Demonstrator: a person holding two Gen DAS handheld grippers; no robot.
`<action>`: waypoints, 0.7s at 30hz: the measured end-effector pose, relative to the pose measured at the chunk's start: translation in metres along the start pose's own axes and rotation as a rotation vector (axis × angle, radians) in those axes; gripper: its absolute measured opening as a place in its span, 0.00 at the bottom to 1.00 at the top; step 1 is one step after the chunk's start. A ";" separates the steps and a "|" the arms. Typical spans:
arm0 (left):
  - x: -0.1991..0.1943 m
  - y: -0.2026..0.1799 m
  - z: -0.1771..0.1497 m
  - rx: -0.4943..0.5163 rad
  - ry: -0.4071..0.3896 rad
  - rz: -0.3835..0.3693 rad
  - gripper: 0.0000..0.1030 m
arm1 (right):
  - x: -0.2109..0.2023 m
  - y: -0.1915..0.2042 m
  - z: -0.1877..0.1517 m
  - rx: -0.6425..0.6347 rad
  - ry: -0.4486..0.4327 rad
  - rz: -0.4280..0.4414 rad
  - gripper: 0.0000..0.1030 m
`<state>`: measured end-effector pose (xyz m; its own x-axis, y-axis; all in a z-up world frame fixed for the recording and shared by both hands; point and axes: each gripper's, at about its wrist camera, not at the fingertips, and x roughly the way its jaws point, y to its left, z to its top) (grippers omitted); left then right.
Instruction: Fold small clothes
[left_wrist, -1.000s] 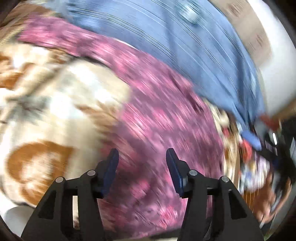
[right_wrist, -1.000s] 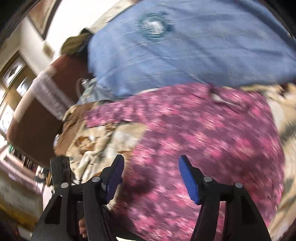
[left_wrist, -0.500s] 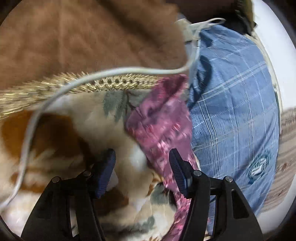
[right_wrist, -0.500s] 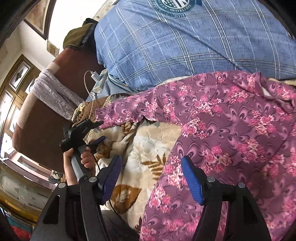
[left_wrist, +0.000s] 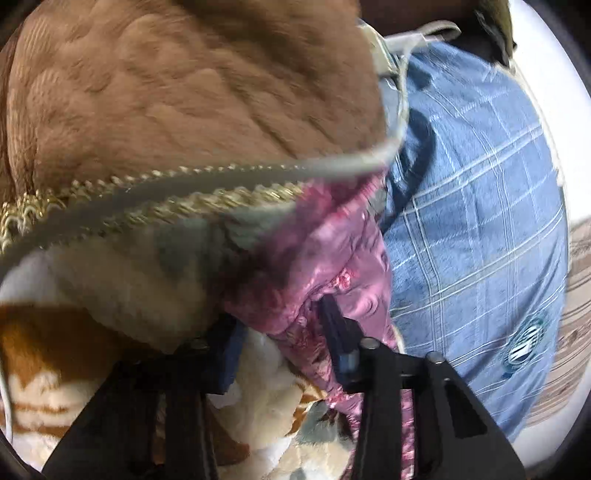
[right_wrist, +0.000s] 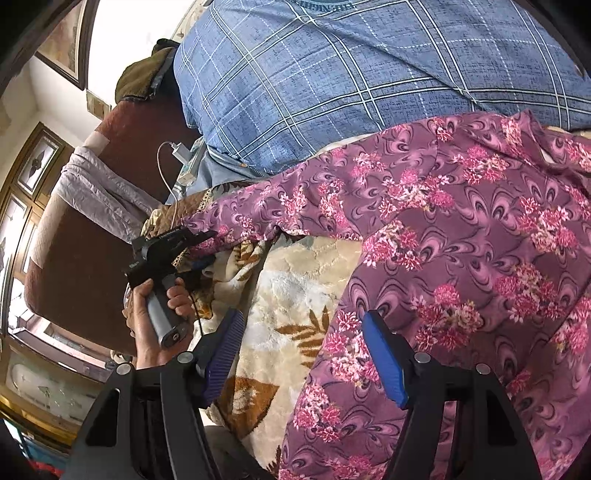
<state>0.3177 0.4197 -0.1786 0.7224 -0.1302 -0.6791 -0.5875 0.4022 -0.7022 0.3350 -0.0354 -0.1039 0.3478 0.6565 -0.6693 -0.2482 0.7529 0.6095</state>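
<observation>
Framed pictures (right_wrist: 55, 48) hang on the pale wall behind a bed covered with a cream blanket with brown leaves (right_wrist: 295, 295). At the sleeve tip, the left claw (left_wrist: 280, 332) has just been closing its jaws, and its 2 blue pads (left_wrist: 332, 325) now pinch the bunched purple cloth between them. From the right wrist view, the same left claw (right_wrist: 195, 243) shows at the end of the sleeve, held by the person's left hand (right_wrist: 155, 314). The right claw (right_wrist: 303, 354) stands wide, its jaws apart over the lower edge of the garment, one pad over the blanket and the other over the cloth, pinching nothing. The purple floral shirt (right_wrist: 461, 258) lies spread on the blanket, its sleeve stretched toward the left claw. Beyond it rests a blue checked pillow (right_wrist: 351, 74). A brown quilted cover with gold braid trim (left_wrist: 166, 110) lies past the sleeve, and a white cable (left_wrist: 221, 177) runs across it.
</observation>
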 end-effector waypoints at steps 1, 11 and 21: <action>-0.002 -0.001 -0.001 0.014 -0.002 0.013 0.19 | -0.001 0.000 -0.001 0.002 0.000 0.002 0.67; -0.084 -0.080 -0.064 0.394 -0.233 -0.031 0.04 | -0.034 0.000 -0.010 0.001 -0.048 -0.035 0.67; -0.117 -0.163 -0.256 1.224 -0.099 -0.285 0.04 | -0.098 -0.049 -0.015 0.116 -0.182 -0.082 0.67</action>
<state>0.2356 0.1372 -0.0399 0.8228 -0.3034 -0.4806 0.2770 0.9524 -0.1271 0.2996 -0.1356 -0.0746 0.5223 0.5664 -0.6375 -0.1104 0.7862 0.6081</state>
